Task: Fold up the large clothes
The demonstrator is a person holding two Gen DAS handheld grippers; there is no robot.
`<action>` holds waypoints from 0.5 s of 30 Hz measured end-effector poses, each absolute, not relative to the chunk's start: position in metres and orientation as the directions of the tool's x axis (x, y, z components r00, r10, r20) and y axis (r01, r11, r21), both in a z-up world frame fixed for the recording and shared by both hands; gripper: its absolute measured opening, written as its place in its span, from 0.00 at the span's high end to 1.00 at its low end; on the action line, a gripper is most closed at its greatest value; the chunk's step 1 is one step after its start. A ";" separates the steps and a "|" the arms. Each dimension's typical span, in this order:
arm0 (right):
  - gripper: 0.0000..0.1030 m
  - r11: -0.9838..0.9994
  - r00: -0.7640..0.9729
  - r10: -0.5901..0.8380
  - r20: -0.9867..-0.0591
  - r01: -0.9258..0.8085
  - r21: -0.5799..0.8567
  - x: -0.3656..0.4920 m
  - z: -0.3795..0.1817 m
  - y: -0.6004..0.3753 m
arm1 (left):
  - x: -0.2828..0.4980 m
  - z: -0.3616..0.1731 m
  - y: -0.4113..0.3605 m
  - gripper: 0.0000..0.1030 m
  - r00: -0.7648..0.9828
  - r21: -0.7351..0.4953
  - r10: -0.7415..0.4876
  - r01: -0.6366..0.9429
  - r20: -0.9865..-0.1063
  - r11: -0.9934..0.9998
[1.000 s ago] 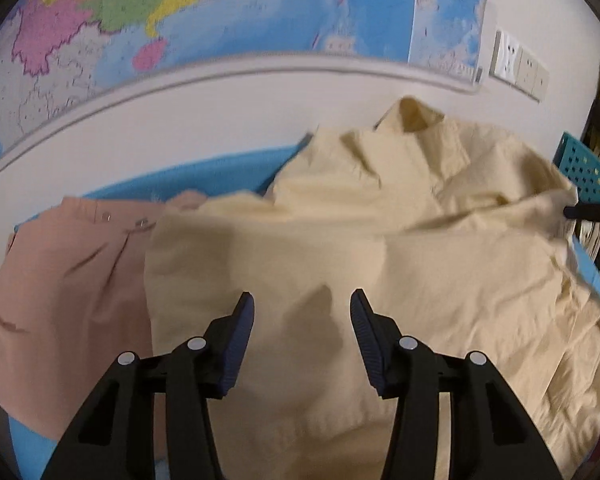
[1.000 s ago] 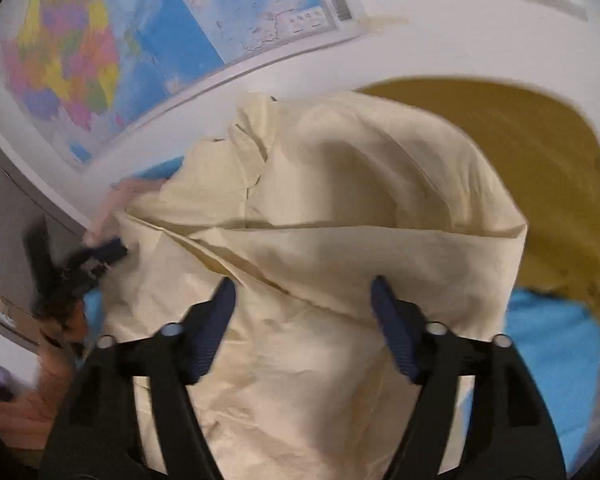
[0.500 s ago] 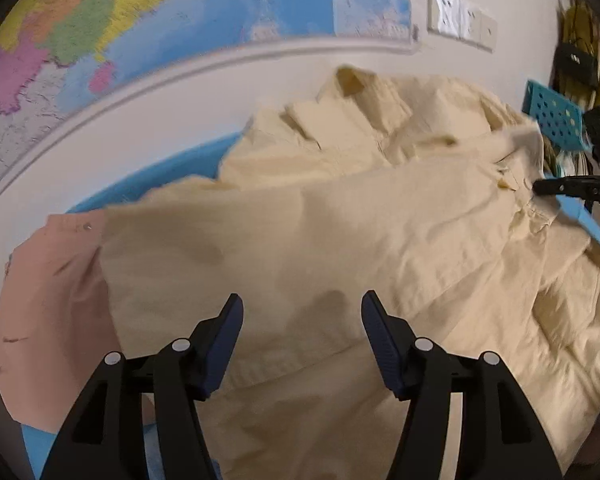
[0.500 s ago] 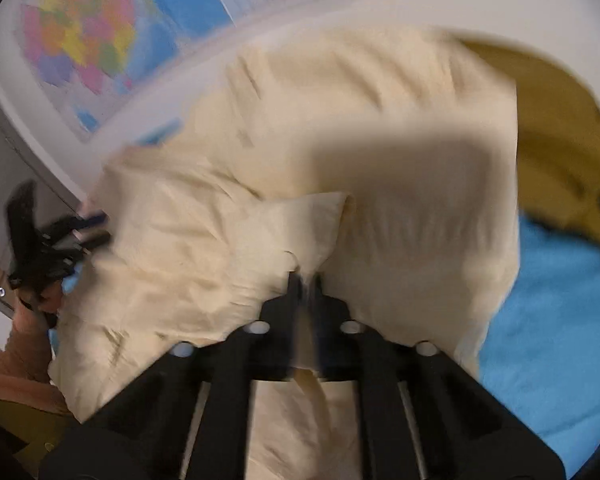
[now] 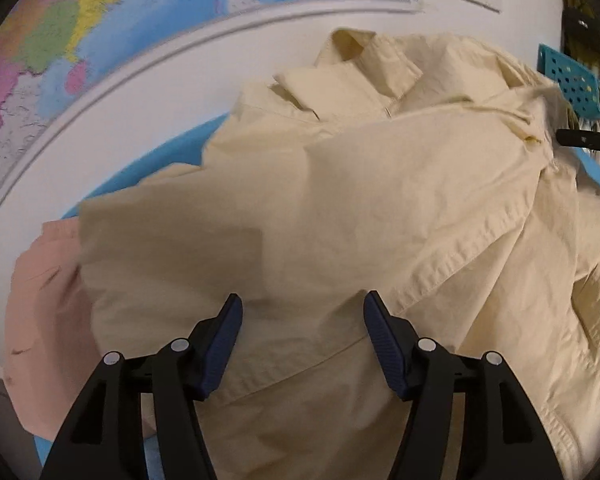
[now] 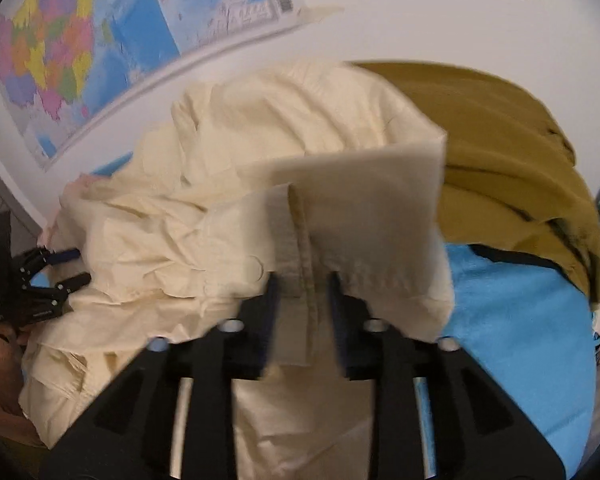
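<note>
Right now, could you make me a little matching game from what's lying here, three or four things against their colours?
Things:
1. shirt
2. garment on the far right
3. cloth underneath
4. garment on the far left

Colours:
a. bright blue
b. pale pink
c. cream yellow
d. olive brown

Pairs: 1-c, 2-d, 3-a, 4-b

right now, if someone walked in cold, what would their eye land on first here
A big crumpled cream shirt fills the middle of both views, heaped on a blue cover, its collar toward the wall. Behind it a bright wall map catches the eye. A mustard-brown garment lies off the shirt's right in the right wrist view, and a pink one peeks out at its left in the left wrist view.
</note>
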State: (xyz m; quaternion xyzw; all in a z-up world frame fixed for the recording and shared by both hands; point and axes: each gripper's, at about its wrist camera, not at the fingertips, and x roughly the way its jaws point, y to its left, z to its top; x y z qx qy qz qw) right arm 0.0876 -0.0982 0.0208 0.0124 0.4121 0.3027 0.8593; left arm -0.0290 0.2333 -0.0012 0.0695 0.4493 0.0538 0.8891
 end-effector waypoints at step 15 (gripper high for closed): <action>0.65 0.674 0.297 0.531 -0.793 -0.716 0.182 0.067 -0.009 -0.024 | -0.060 -0.015 0.210 0.37 0.569 0.198 0.130 0.060 -0.812 0.978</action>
